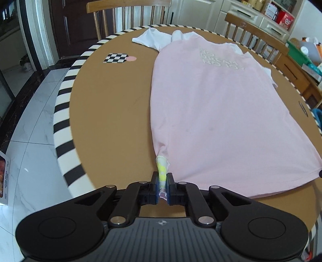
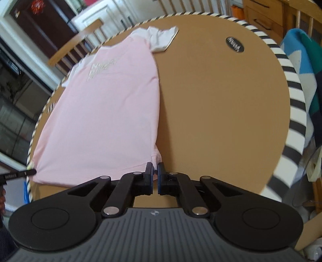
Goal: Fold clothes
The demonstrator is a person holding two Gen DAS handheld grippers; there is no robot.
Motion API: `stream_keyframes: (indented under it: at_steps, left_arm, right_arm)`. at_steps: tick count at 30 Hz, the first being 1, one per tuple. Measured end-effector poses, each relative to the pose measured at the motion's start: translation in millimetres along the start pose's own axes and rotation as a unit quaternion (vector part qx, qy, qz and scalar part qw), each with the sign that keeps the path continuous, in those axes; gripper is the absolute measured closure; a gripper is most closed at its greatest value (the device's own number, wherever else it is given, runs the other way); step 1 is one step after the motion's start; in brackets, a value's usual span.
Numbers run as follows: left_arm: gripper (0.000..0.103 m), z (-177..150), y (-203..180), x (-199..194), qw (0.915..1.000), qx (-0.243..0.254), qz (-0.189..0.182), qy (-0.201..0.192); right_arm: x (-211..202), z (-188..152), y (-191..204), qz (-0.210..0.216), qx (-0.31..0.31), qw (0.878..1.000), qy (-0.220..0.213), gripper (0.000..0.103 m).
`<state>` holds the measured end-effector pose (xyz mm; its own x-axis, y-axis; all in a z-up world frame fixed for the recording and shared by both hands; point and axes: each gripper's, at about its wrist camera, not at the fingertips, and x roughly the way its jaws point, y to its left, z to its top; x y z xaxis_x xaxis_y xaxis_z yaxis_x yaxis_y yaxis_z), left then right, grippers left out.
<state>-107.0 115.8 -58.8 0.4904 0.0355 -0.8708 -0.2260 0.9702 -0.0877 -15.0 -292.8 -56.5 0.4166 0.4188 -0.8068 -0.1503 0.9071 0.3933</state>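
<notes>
Left wrist view: left tool (image 1: pixel 162 188) pinches the pink T-shirt (image 1: pixel 217 112) by a hem corner; right tool (image 2: pixel 154 177) nips the opposite one | shirt flat on round tabletop (image 1: pixel 112 112) | risk: thin right pinch may slip, uneven lift skews fold | striped rim (image 1: pixel 62 121) close, bare tabletop either side

A home: dining chairs (image 1: pixel 128 18), stocked shelves (image 1: pixel 279 12) (snack boxes).
</notes>
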Motion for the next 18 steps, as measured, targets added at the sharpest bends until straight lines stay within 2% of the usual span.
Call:
stream_keyframes:
  at_steps: [3,5,7,10,11,13,14,16,18]
  left_arm:
    - [0.094,-11.2,3.2,0.9,0.9999,-0.002,-0.005,0.012]
    - [0.083,-11.8,5.7,-2.2,0.9997,-0.004,-0.008,0.021]
    - [0.056,-9.8,10.1,-11.9,0.9997,0.004,-0.003,0.024]
    - [0.045,-3.2,26.1,-42.2,0.9995,0.031,0.007,-0.006]
    - [0.043,5.4,34.4,-52.5,0.9992,0.032,0.004,-0.025]
    - [0.029,31.1,52.2,-66.4,0.9967,0.019,-0.013,-0.078]
    - [0.025,50.8,60.2,-66.1,0.9941,0.01,-0.023,-0.105]
    - [0.024,93.5,67.8,-51.7,0.9898,0.0,-0.031,-0.139]
    - [0.026,136.8,62.7,-27.9,0.9858,0.01,-0.025,-0.166]
  right_arm:
    - [5.1,-8.7,-0.9,-0.015,0.012,1.0,0.015,0.099]
    - [4.5,-10.1,-5.3,-0.018,0.04,0.999,0.023,0.094]
    - [-2.7,-9.5,-6.6,-0.031,0.05,0.998,0.028,0.091]
    - [-29.5,-2.3,-8.2,-0.065,0.042,0.997,0.012,0.088]
    - [-38.0,4.2,-10.1,-0.078,0.041,0.996,-0.001,0.082]
    - [-50.1,21.9,-13.4,-0.1,0.038,0.994,-0.036,0.072]
    - [-49.9,34.7,-15.0,-0.108,0.035,0.992,-0.055,0.07]
    - [-39.5,65.1,-14.6,-0.115,0.025,0.99,-0.083,0.071]
    - [-19.7,98.1,-8.4,-0.11,0.008,0.988,-0.112,0.071]
